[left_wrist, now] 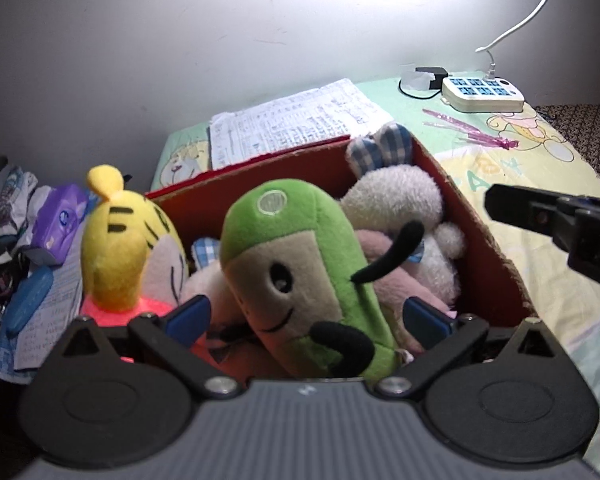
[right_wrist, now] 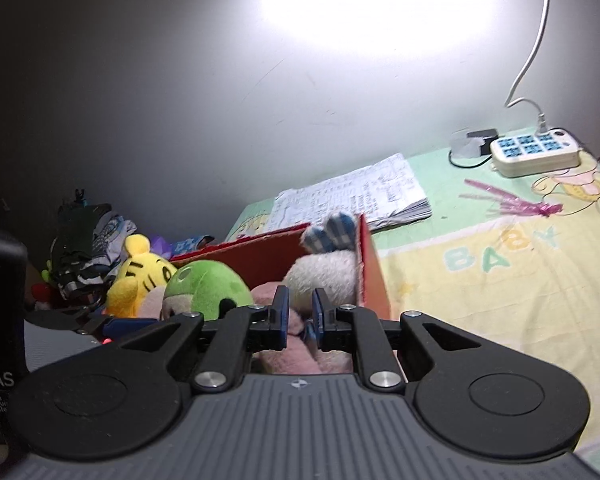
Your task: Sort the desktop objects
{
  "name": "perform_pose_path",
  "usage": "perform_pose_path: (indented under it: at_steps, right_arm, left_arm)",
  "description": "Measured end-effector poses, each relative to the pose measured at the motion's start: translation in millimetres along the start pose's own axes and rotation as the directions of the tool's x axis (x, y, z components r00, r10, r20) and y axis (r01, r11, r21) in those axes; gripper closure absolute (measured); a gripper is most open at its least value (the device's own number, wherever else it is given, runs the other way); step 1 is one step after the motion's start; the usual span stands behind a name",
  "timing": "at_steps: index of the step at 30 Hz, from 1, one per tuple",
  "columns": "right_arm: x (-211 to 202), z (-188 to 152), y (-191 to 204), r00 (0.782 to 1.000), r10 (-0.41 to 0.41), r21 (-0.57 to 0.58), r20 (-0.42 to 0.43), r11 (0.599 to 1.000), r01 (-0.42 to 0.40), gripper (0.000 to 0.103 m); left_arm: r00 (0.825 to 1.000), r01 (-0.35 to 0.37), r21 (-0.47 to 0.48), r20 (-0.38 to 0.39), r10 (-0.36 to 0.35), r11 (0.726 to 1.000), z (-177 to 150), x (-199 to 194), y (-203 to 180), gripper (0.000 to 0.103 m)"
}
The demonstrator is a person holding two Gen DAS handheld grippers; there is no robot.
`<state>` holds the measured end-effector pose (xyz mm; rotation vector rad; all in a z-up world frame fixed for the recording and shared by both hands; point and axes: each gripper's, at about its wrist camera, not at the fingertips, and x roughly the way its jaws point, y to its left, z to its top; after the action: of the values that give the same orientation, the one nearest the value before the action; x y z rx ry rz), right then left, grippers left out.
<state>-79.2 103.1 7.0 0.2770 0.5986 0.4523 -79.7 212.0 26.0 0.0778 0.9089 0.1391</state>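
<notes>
A red cardboard box (left_wrist: 480,248) holds several plush toys. A green plush (left_wrist: 300,264) leans in the middle, a yellow tiger plush (left_wrist: 116,240) at the left, a white and pink rabbit plush (left_wrist: 396,200) at the back right. My left gripper (left_wrist: 308,316) is open, its blue pads either side of the green plush without pressing it. My right gripper (right_wrist: 300,312) hangs over the box (right_wrist: 374,276), its jaws nearly closed on a blue checked bow (right_wrist: 310,330) of the pink rabbit plush (right_wrist: 292,354). The right gripper also shows in the left wrist view (left_wrist: 556,216).
A stack of written papers (left_wrist: 292,120) lies behind the box. A white power strip (left_wrist: 482,94) with cable and a pink wrapper (left_wrist: 472,128) lie at the back right on the baby-print cloth (right_wrist: 500,280). Clothes, a purple pack (left_wrist: 60,224) and papers crowd the left.
</notes>
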Motion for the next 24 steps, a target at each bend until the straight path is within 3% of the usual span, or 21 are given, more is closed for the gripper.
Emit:
perform_pose_path:
  at_steps: [4,14,24]
  right_arm:
    - [-18,6,-2,0.990,-0.137,-0.059,0.016,0.989,0.138,0.089]
    - [-40,0,-11,0.966,-0.259,-0.103,-0.004,0.961,0.258,0.089]
    - [-53,-6,-43,0.952,-0.300,-0.080,-0.057,0.952,0.295,0.088]
  left_arm:
    - [1.000,0.021,-0.043,-0.021,-0.022,0.999,2,-16,-5,0.001]
    - [0.999,0.027,-0.083,-0.035,-0.030,0.996,-5,-35,-38,0.005]
    - [0.997,0.002,-0.071,-0.072,-0.007,0.997,-11,-29,-78,0.001]
